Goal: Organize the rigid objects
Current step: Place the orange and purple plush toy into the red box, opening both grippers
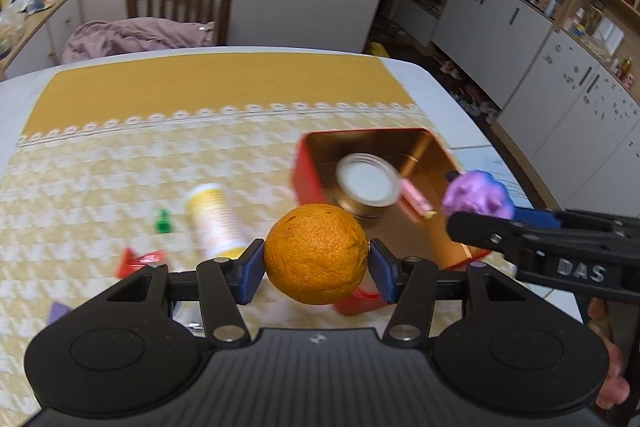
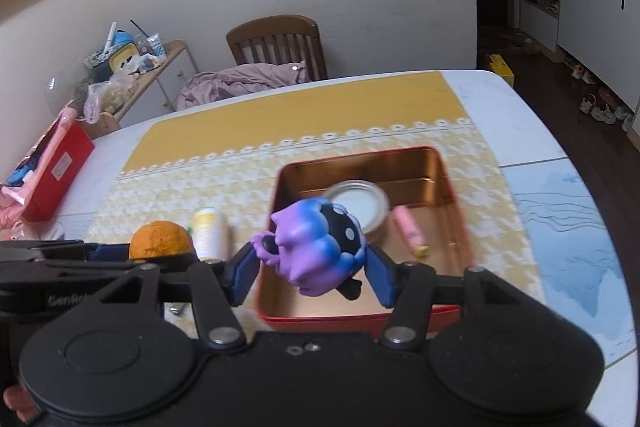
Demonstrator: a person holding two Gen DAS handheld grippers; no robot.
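My left gripper [image 1: 316, 263] is shut on an orange [image 1: 316, 254] and holds it above the tablecloth, left of the red tin box [image 1: 306, 171]. My right gripper [image 2: 312, 269] is shut on a purple and blue toy figure [image 2: 316, 247] and holds it over the near part of the tin box [image 2: 460, 227]. Inside the box lie a round tin with a white lid [image 2: 358, 205] and a pink tube [image 2: 408, 231]. The orange also shows in the right wrist view [image 2: 160, 241], and the toy in the left wrist view [image 1: 476, 195].
On the yellow cloth [image 1: 140, 155] lie a white and yellow bottle [image 1: 216, 219], a small green piece [image 1: 162, 221] and a red wrapper [image 1: 138, 261]. A red box [image 2: 56, 171] stands at the table's far left. A wooden chair [image 2: 278, 45] stands behind the table.
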